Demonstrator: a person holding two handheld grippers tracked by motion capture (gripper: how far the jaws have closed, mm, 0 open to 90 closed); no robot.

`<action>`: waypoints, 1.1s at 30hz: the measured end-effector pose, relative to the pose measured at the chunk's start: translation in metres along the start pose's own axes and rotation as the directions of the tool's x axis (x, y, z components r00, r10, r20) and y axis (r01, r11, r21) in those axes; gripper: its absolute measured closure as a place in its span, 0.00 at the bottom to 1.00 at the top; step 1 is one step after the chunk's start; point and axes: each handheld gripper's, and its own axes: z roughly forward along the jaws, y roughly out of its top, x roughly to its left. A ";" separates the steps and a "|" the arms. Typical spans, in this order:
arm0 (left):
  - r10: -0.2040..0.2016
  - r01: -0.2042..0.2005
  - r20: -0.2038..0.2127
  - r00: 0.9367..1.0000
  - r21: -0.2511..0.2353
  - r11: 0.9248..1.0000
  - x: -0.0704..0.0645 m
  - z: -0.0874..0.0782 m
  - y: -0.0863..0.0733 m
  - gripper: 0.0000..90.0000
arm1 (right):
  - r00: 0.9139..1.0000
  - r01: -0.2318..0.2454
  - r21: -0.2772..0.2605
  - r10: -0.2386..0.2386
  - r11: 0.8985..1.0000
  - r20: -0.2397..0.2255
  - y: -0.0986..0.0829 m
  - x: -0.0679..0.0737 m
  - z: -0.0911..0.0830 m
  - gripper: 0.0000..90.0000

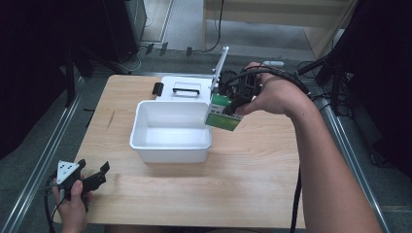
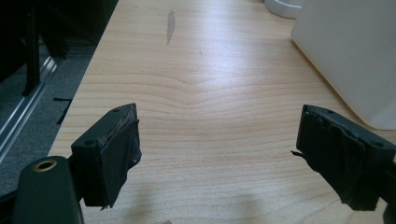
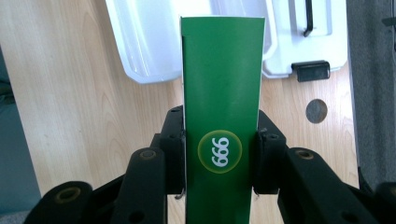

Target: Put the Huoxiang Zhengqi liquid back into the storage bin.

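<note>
High view: right tongs [image 1: 232,108] clamp green box [image 1: 222,112] over white bin [image 1: 171,131] rim | left tongs [image 1: 92,175] wide | lid [image 1: 187,88] behind

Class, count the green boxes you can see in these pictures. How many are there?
1. The green box is clamped in the right gripper, held above the right edge of the white bin.

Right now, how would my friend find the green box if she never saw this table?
Look at the wooden table and find the big white tub in its middle. At the tub's right rim, the right gripper holds the green box just above it. It is the one green thing there, with a round 999 badge on its side.
</note>
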 end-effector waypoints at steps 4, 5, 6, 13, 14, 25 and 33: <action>0.000 0.000 0.002 1.000 0.002 1.000 0.000 0.000 0.000 0.16 | 1.000 0.015 -0.005 -0.015 1.000 -0.007 0.009 0.002 -0.001 0.72; 0.000 0.000 0.002 1.000 0.001 1.000 0.000 0.000 0.000 0.16 | 1.000 0.015 -0.005 -0.015 1.000 -0.007 0.009 0.002 -0.001 0.72; 0.000 0.000 0.002 1.000 0.002 1.000 0.000 0.000 0.000 0.16 | 1.000 0.013 -0.008 -0.013 1.000 -0.001 0.011 0.002 -0.001 0.72; 0.004 -0.004 0.001 1.000 0.000 1.000 -0.001 0.000 0.000 0.16 | 0.999 0.045 -0.016 -0.045 0.999 -0.015 0.029 0.006 0.000 0.72; 0.003 -0.003 0.002 1.000 0.002 1.000 0.000 0.000 0.000 0.16 | 0.998 0.052 -0.024 -0.052 0.998 -0.018 0.032 0.006 0.001 0.72; 0.002 -0.002 0.003 1.000 0.000 1.000 0.000 0.000 0.000 0.16 | 0.995 0.095 -0.040 -0.096 0.995 -0.022 0.060 0.015 0.012 0.72; -0.001 0.001 0.007 1.000 0.003 1.000 0.000 0.001 0.000 0.16 | 0.991 0.129 -0.020 -0.129 0.991 -0.024 0.071 0.017 0.026 0.72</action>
